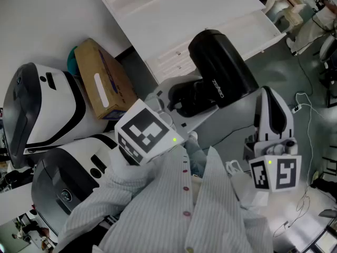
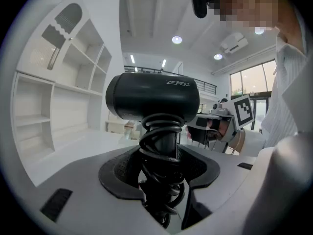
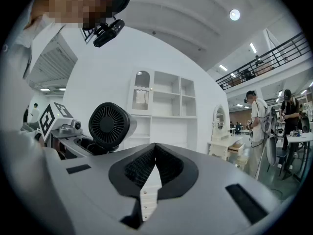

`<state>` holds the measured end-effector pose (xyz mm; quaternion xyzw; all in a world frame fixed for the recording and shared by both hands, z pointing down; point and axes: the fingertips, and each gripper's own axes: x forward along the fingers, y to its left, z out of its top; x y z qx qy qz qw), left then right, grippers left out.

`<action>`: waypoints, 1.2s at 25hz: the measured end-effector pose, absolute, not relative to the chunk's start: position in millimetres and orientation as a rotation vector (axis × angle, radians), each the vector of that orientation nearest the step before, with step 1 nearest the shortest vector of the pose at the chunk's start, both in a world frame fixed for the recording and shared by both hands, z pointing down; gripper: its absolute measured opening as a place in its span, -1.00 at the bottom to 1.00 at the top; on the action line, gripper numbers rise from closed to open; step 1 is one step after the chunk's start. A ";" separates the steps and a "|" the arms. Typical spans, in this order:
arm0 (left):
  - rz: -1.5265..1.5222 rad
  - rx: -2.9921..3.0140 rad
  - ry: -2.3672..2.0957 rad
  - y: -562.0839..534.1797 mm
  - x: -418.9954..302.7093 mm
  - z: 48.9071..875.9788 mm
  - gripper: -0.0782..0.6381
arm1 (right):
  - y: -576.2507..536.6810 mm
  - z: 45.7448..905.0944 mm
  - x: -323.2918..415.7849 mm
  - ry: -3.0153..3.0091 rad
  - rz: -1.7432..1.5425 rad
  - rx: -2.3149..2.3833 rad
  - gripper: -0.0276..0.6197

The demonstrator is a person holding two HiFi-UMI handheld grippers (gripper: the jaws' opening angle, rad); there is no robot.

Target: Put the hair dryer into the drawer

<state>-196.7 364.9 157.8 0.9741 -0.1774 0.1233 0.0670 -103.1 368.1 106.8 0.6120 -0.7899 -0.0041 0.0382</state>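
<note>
The black hair dryer (image 1: 221, 70) is held up in the air, and my left gripper (image 1: 181, 101) is shut on its handle, which has the black cord coiled round it. In the left gripper view the dryer's barrel (image 2: 151, 99) stands upright above the jaws of the left gripper (image 2: 164, 165). My right gripper (image 1: 273, 115) hangs to the right of the dryer, apart from it. The pads of the right gripper (image 3: 155, 153) meet at the tip with nothing between them. From that side the dryer's round rear grille (image 3: 108, 126) faces the camera. A white cabinet with small drawers (image 1: 174, 57) stands ahead.
A brown cardboard box (image 1: 102, 83) and two white-and-black machines (image 1: 37, 109) lie at the left. A white shelf unit (image 3: 166, 106) stands ahead, a white vanity table (image 3: 230, 148) to its right. Two people (image 3: 257, 126) stand at the far right.
</note>
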 end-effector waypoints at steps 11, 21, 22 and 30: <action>0.368 2.938 -0.536 364.2 -197.6 161.7 -0.15 | 374.7 113.5 -98.3 -2.402 -0.001 1.920 -0.88; 0.363 2.945 -0.554 351.0 -144.7 154.0 -0.15 | 366.8 111.3 -46.1 -2.420 0.000 1.901 -0.88; 0.362 2.944 -0.553 350.0 -142.3 153.8 -0.15 | 365.7 112.8 -43.5 -2.419 0.005 1.902 -0.88; 0.364 2.926 -0.564 323.3 -130.6 160.0 -0.15 | 339.8 120.2 -21.2 -2.403 0.014 1.918 -0.88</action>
